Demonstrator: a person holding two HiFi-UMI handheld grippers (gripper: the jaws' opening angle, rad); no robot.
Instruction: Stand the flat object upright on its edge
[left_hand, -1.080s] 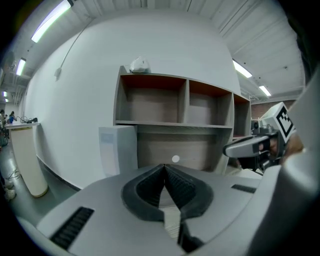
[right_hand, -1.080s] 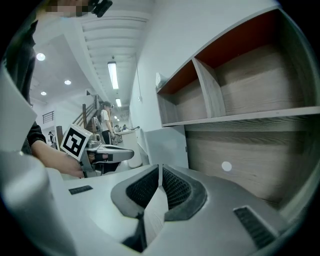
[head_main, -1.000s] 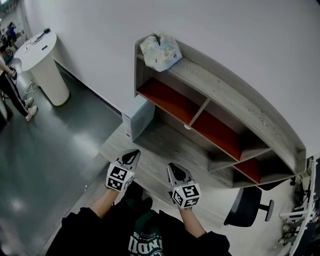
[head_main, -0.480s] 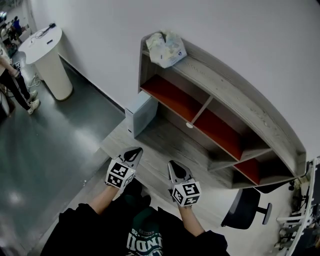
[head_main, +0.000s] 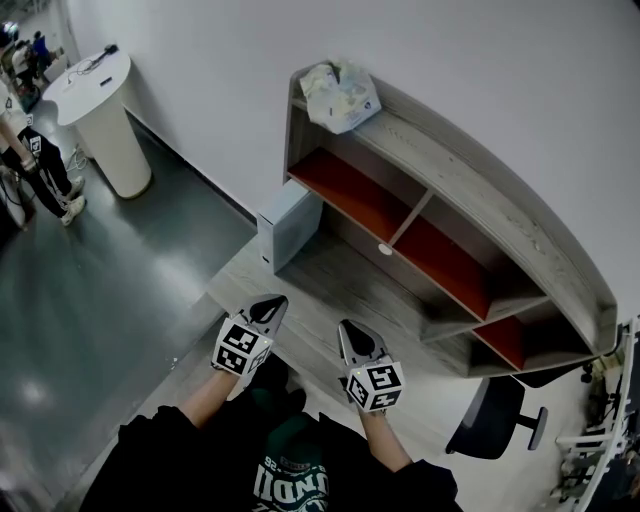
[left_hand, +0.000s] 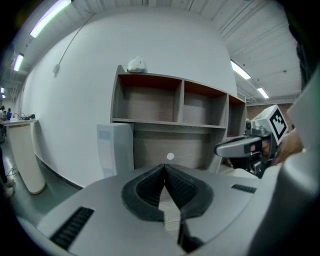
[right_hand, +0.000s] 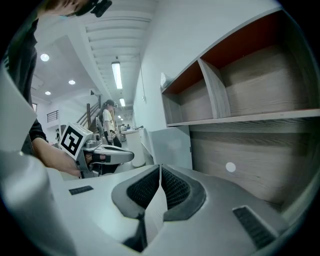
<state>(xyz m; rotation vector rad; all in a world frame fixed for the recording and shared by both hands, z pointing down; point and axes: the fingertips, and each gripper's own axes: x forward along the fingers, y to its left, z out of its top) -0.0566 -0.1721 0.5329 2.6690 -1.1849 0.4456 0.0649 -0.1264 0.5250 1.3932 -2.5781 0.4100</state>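
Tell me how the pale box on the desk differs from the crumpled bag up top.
The box stands upright on the desk; the bag sits on top of the shelf unit. The box is flat-sided and plain; the bag is crumpled. Both are at the unit's left end.

Ceiling strip lights (right_hand: 116, 74) glare; even brightness, strong fisheye edge distortion.

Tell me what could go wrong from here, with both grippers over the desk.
1. The pale flat box stands on edge at the left end of the desk; a sideways nudge could tip it off.
2. The left gripper and right gripper are both shut and empty; reaching in like that would likely shove the box, not grasp it.
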